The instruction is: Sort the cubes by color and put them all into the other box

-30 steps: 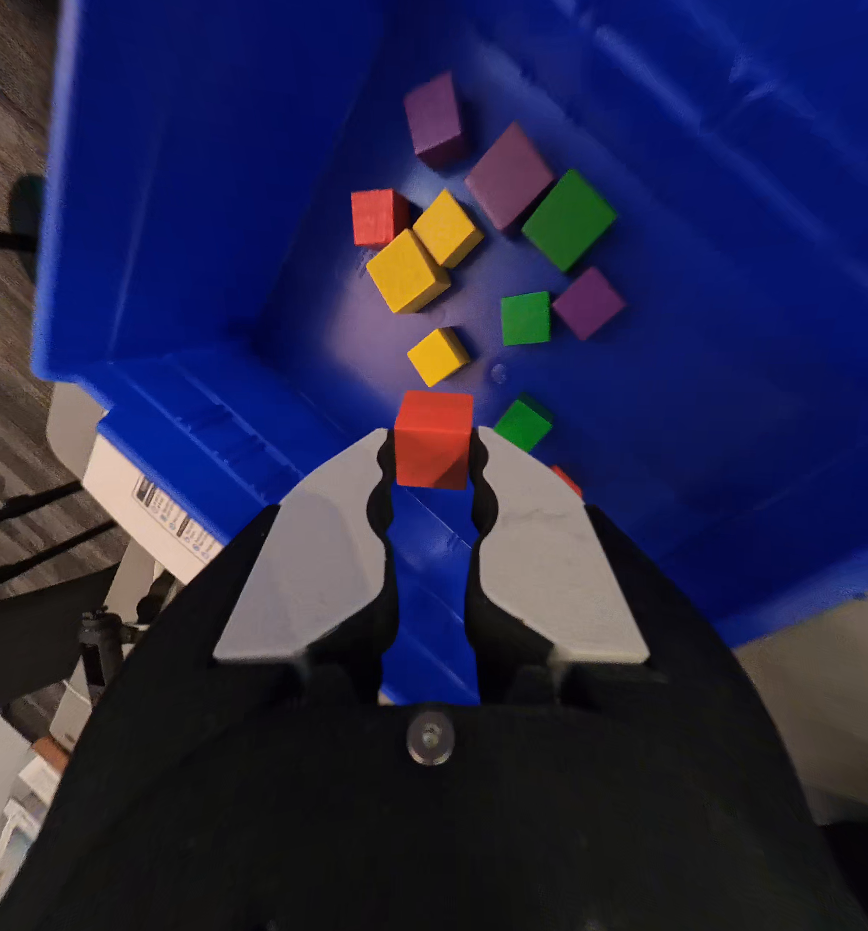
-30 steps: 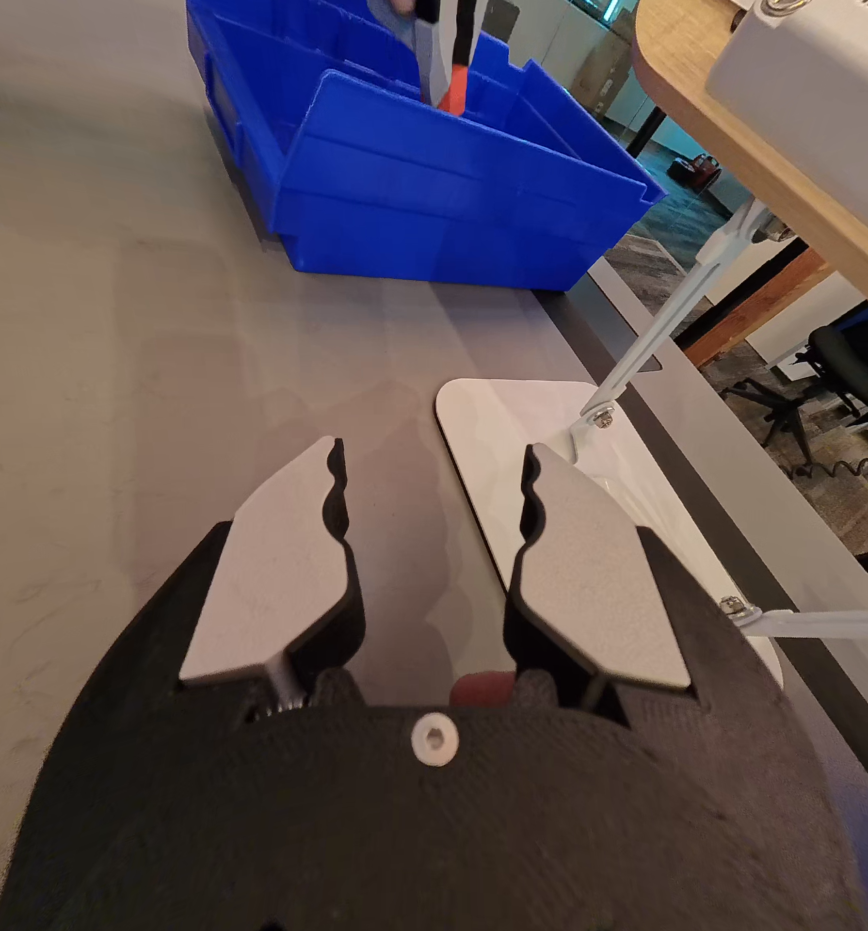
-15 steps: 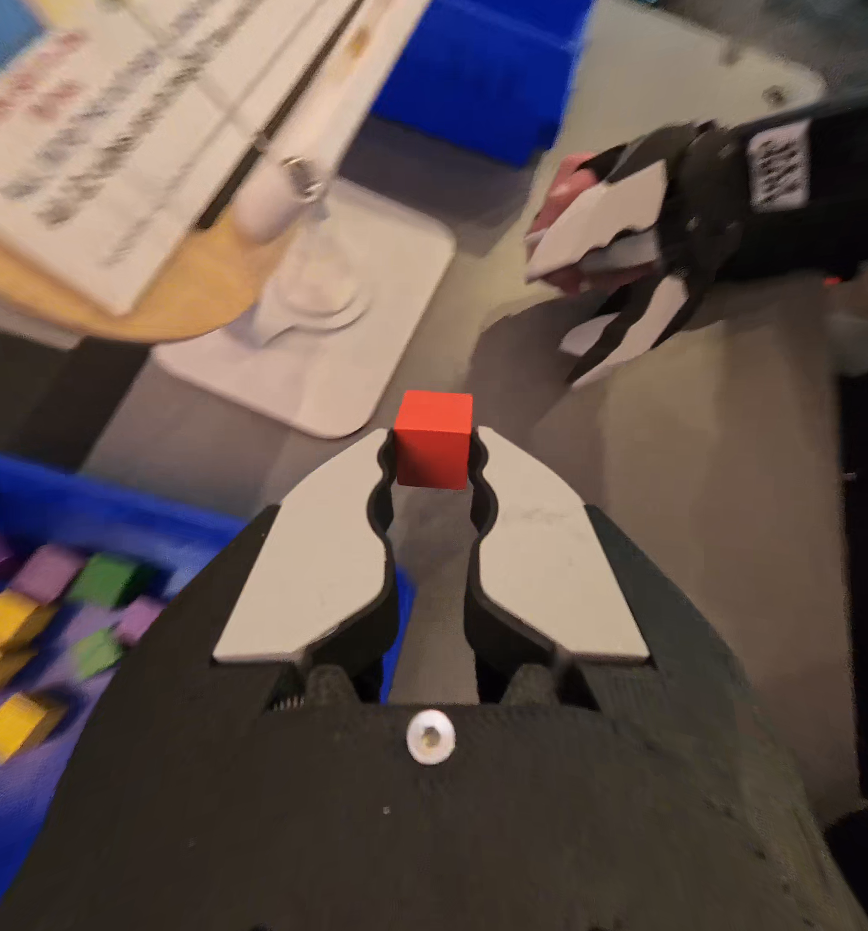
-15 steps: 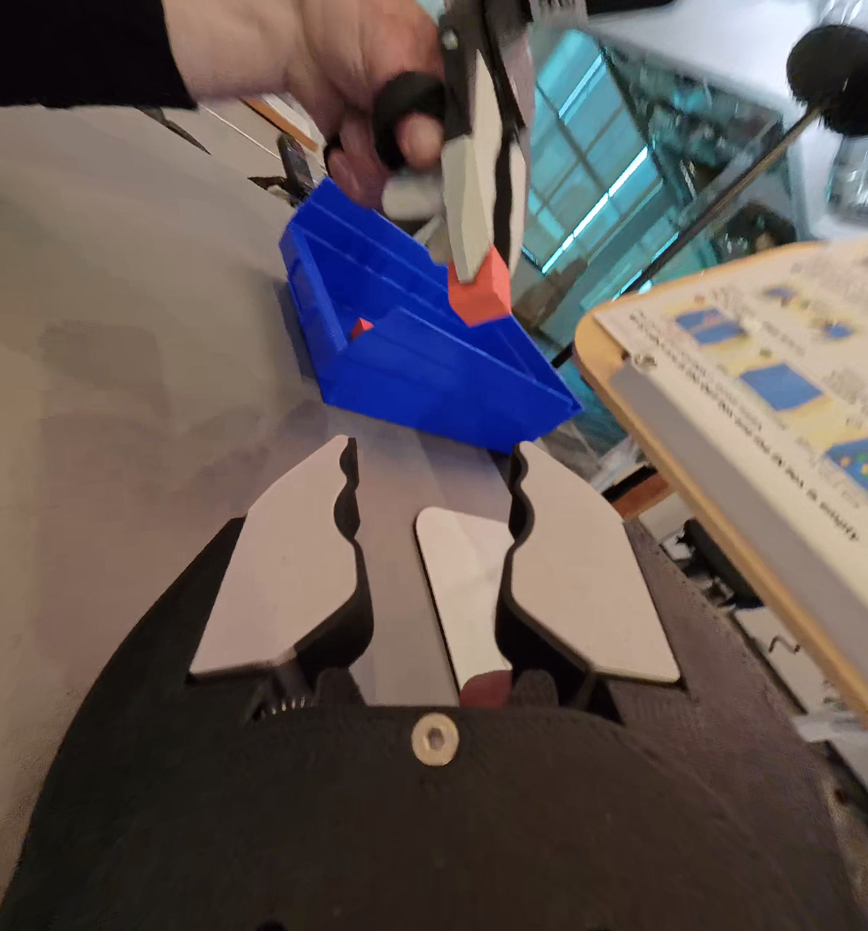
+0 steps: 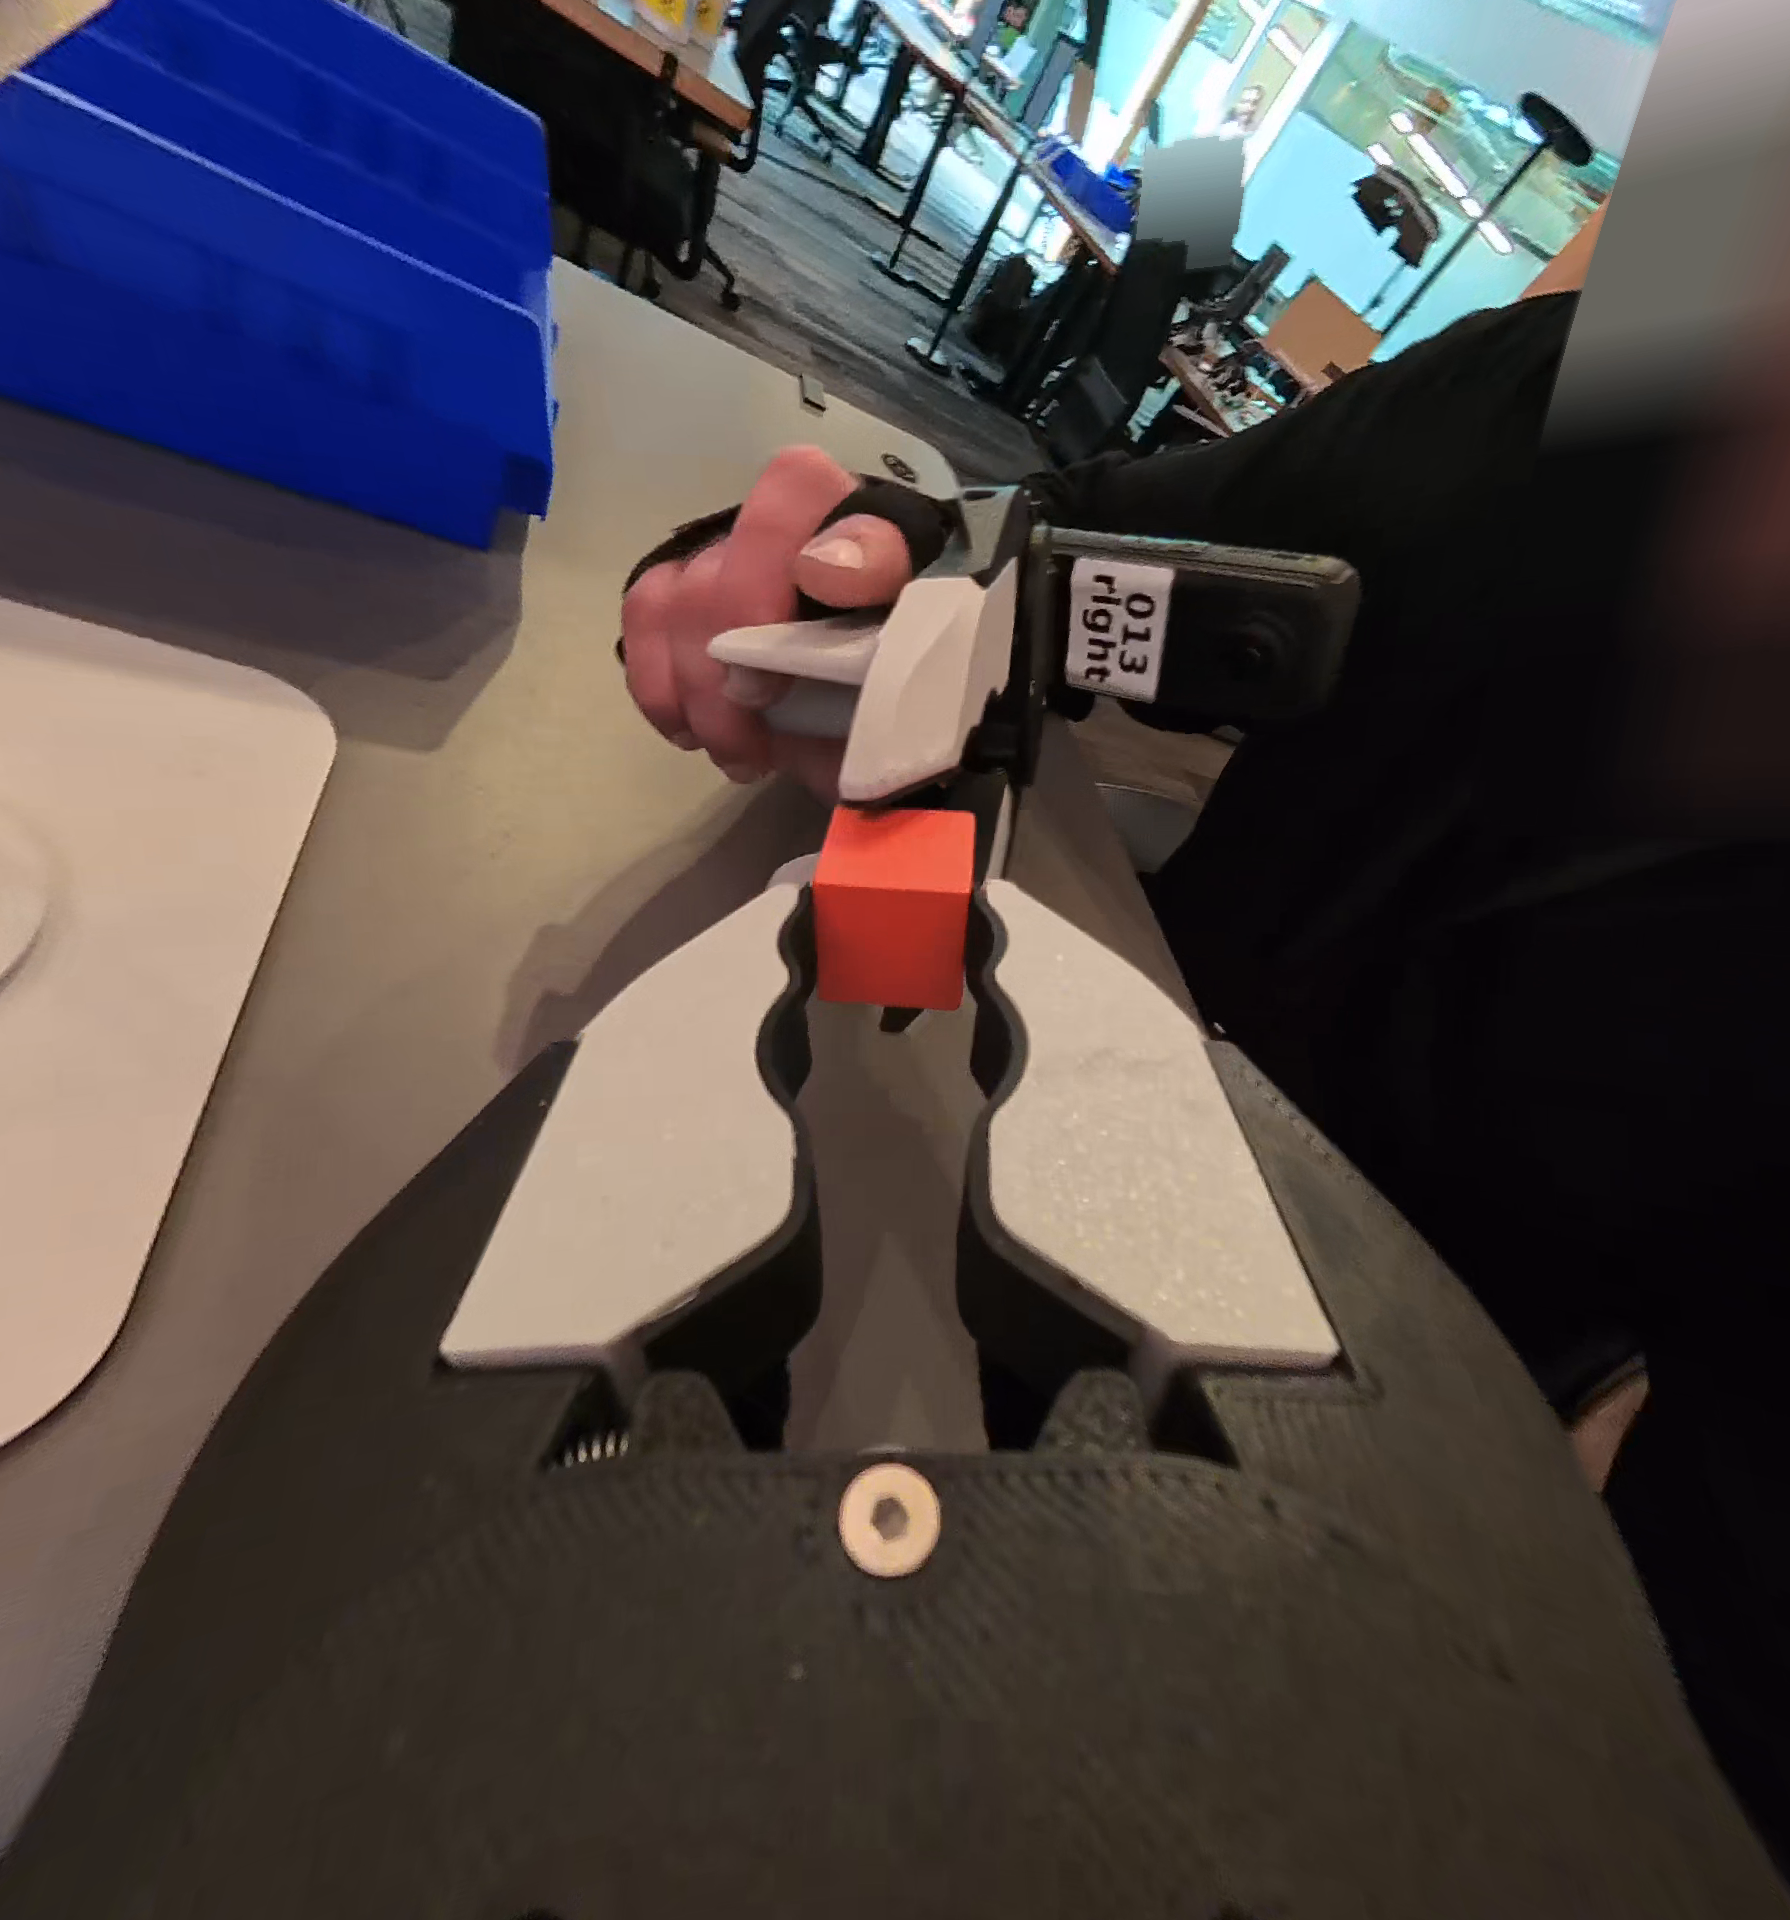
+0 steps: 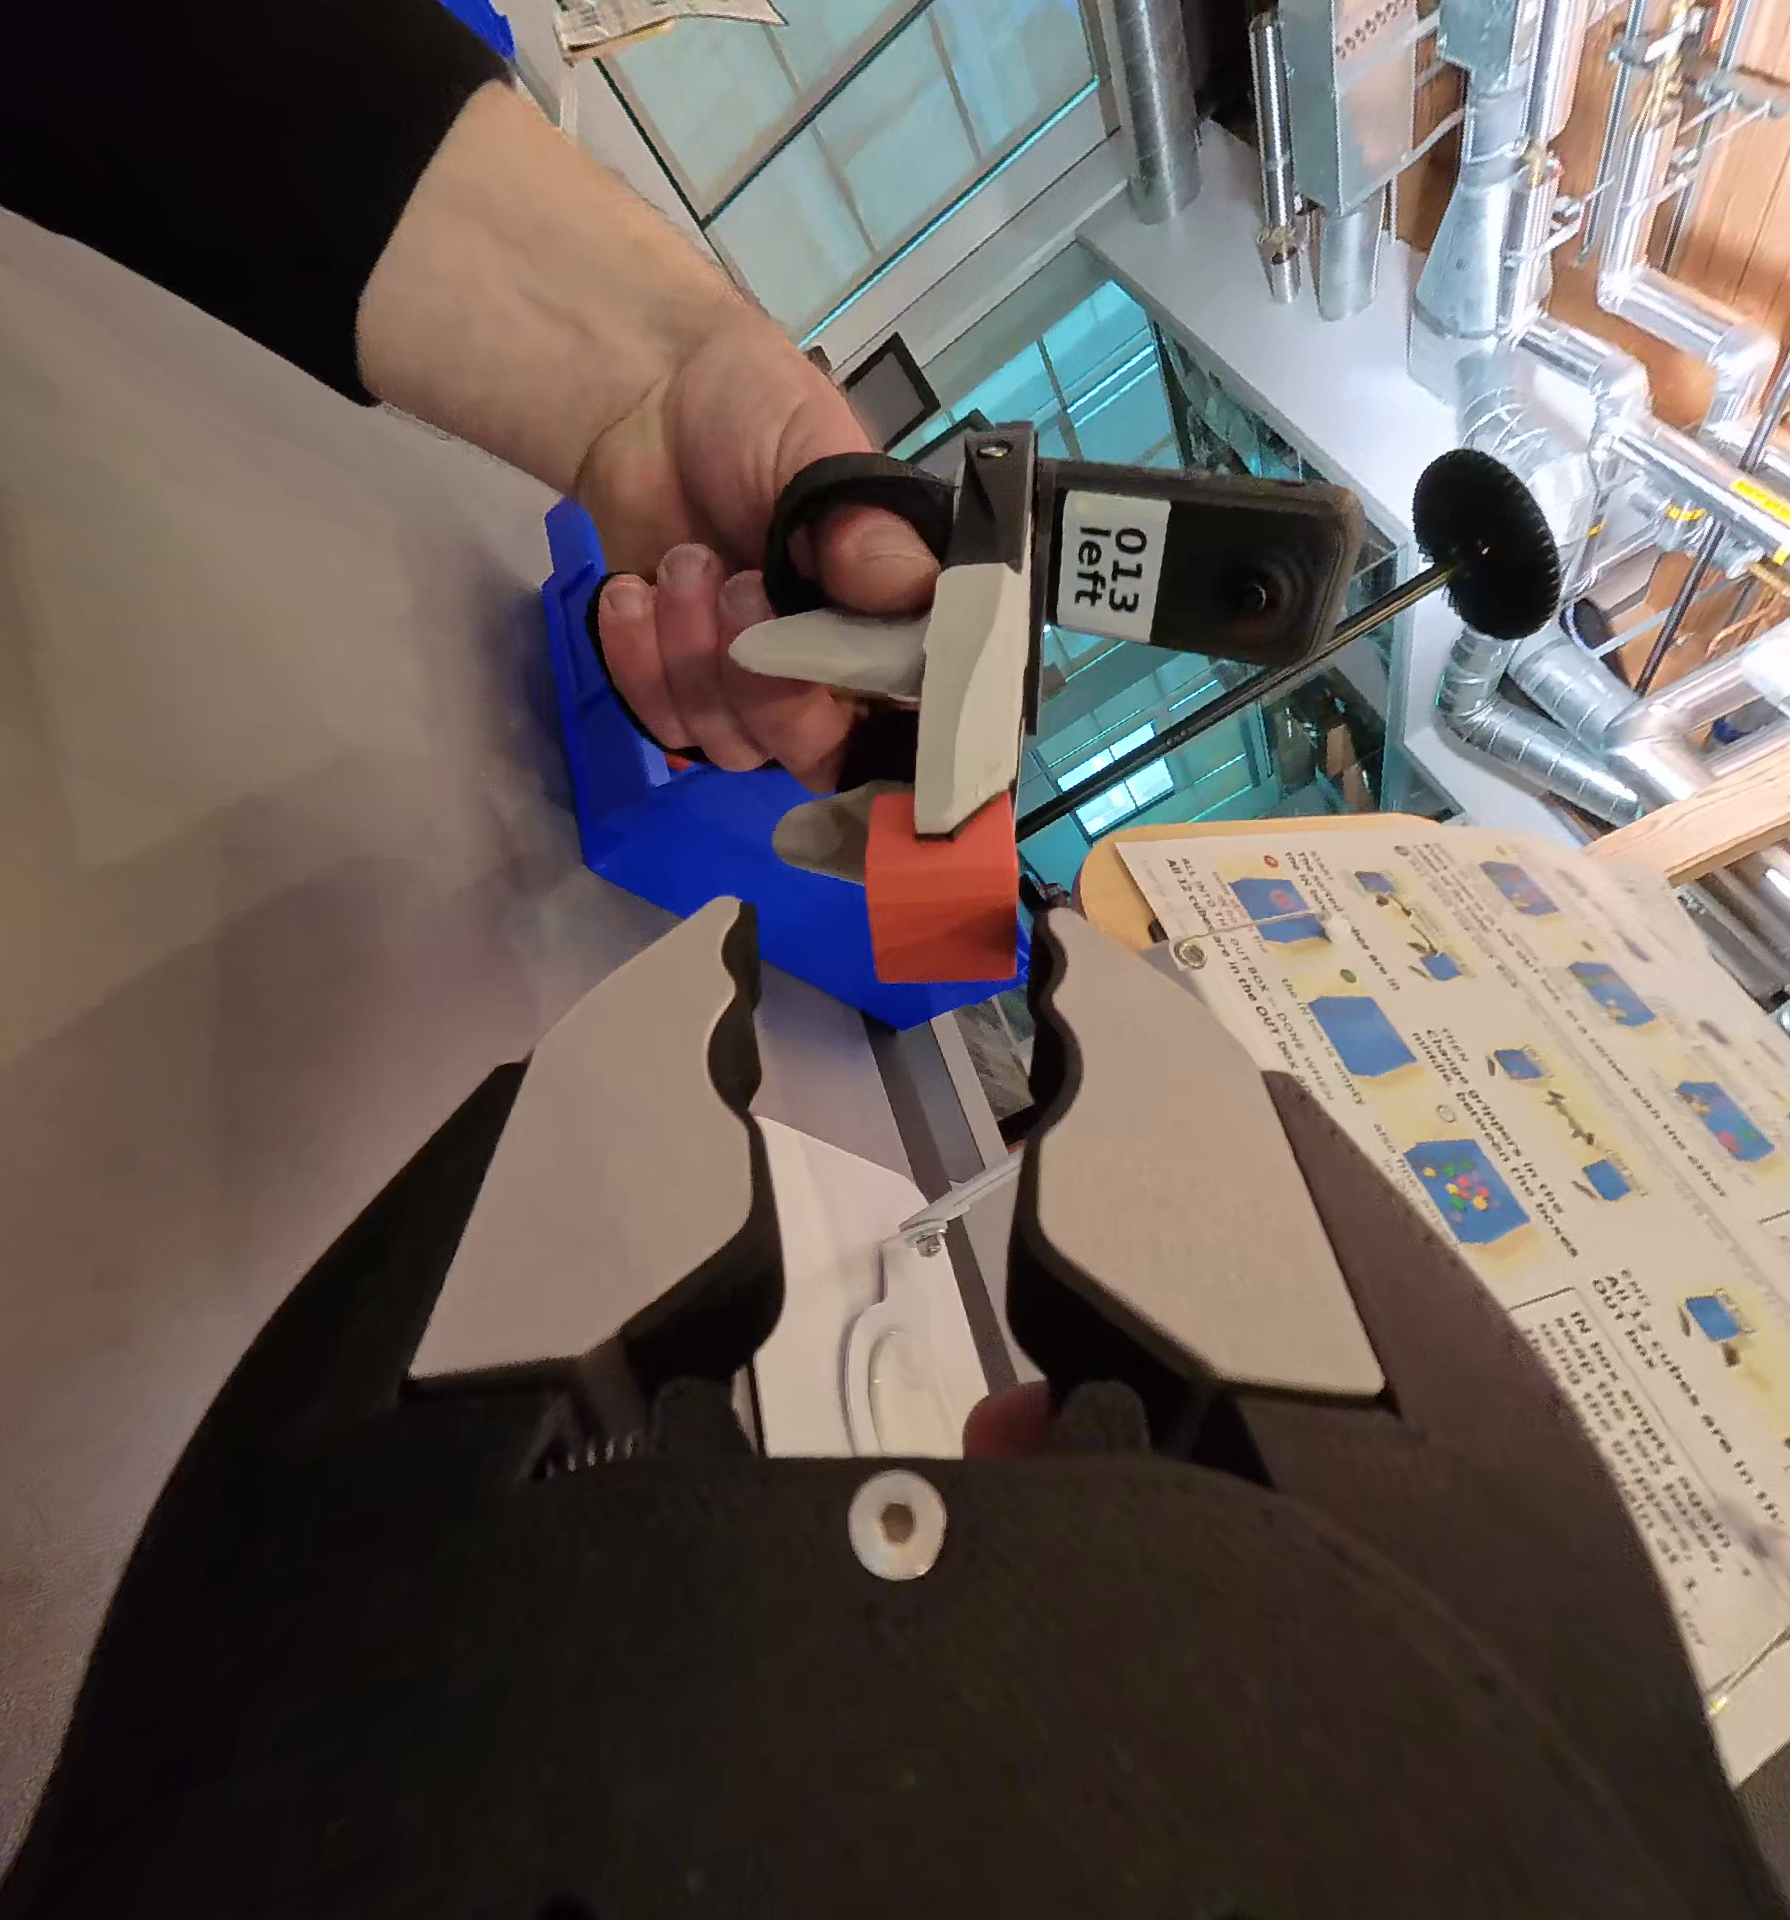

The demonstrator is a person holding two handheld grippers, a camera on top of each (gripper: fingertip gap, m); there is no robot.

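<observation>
Left gripper [image 5: 891, 940] pinches red cube [image 5: 893, 923], faces square to jaws.

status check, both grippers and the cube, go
Left gripper shut on small red wooden cube, held in the air. Right gripper open, cube at its fingertips, not gripped. Blue plastic bin behind; nothing in the way.
</observation>
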